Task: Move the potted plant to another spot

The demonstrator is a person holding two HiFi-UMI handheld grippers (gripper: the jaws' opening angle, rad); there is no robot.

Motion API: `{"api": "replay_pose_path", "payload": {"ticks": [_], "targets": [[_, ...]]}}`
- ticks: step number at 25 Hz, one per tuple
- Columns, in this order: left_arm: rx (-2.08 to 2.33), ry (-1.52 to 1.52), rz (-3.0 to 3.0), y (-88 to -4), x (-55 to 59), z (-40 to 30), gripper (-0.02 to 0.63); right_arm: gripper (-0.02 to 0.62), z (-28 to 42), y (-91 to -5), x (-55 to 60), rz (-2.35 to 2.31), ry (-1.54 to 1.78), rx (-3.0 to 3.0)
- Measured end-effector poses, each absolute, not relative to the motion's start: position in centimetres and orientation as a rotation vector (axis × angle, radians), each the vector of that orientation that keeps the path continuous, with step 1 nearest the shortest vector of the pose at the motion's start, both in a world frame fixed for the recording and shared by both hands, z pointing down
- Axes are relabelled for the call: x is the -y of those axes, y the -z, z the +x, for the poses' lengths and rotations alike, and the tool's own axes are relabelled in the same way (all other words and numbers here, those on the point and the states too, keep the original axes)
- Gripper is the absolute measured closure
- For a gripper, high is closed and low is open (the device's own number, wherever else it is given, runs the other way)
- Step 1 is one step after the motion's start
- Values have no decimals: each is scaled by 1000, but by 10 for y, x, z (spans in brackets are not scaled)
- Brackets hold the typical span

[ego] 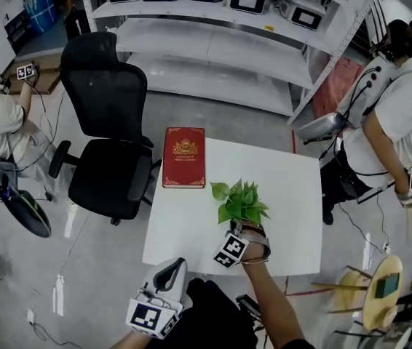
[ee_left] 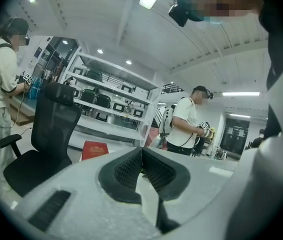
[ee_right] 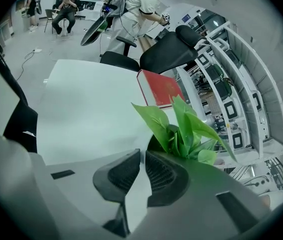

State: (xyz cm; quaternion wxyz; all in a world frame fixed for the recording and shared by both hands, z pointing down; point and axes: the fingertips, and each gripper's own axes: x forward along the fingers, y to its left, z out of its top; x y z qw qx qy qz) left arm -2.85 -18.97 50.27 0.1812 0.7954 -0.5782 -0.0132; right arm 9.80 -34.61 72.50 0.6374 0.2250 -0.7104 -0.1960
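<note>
A: What lies where?

B: The white table (ego: 286, 173) fills the middle, with a black office chair (ego: 108, 137) at its 9 o'clock. A red book (ego: 184, 156) lies toward 11 o'clock on the top. The potted plant (ego: 241, 202) stands near the 6 o'clock edge.

A: And the grippers?

B: The right gripper (ee_right: 142, 154) is clamped on the plant's pot rim. The left gripper (ee_left: 142, 151), by the table's 7 o'clock corner, is clenched on nothing.

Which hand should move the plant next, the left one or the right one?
The right one. The right gripper is at the potted plant, and its fingers seem to pinch the pot's rim. The left gripper hangs shut and empty, off the near edge of the white table.
</note>
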Motion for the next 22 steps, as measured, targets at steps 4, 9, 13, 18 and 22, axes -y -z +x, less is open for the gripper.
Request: {"api": "replay_pose_path", "payload": {"ticks": [4,9,13,18,22], "targets": [[1595,34,2264,-503,168,-33,589,557,97,-721,323,532,443,1612],[1558,39,2284,-502,142,-42,589,557,96,-720,289,547,426,1595],[1521,13,2307,-500,122,-48,589,557,92,-718,263,560,413,1591],[1498,30,2318,-501,101,-56,589,557,89,-722,230,561,391,1580],[1480,16,2323,-504,84,-60,589,558,90,-729,207,559,373,1576]]}}
